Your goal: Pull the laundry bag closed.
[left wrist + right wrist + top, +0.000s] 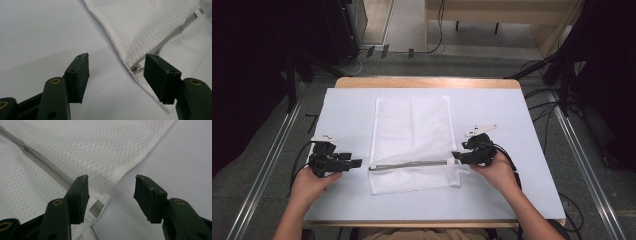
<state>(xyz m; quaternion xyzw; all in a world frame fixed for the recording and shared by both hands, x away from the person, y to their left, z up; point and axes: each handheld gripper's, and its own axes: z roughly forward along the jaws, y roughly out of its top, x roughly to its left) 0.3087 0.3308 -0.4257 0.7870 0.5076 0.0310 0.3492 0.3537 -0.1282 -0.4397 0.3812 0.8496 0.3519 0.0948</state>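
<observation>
A white mesh bag (pixel 412 130) lies flat on the white table cover (pixel 347 110), with a grey zipper (pixel 412 164) running across its near part. My left gripper (pixel 357 163) rests just left of the bag, open, and points at the zipper's left end. In the left gripper view the jaws (pixel 117 62) are wide apart, with a small metal zipper piece (pixel 135 68) close to the right pad and nothing gripped. My right gripper (pixel 455 155) is at the zipper's right end, open. In the right gripper view its pads (pixel 111 182) straddle the bag's edge (pixel 117 170) without pressing it, and the zipper (pixel 42 161) runs off to the left.
The table's wooden edge (pixel 427 82) shows at the far side. Metal floor rails (pixel 267 165) run along both sides of the table. Black stands and cables (pixel 552 105) crowd the back right, and dark equipment (pixel 312 45) stands at the back left.
</observation>
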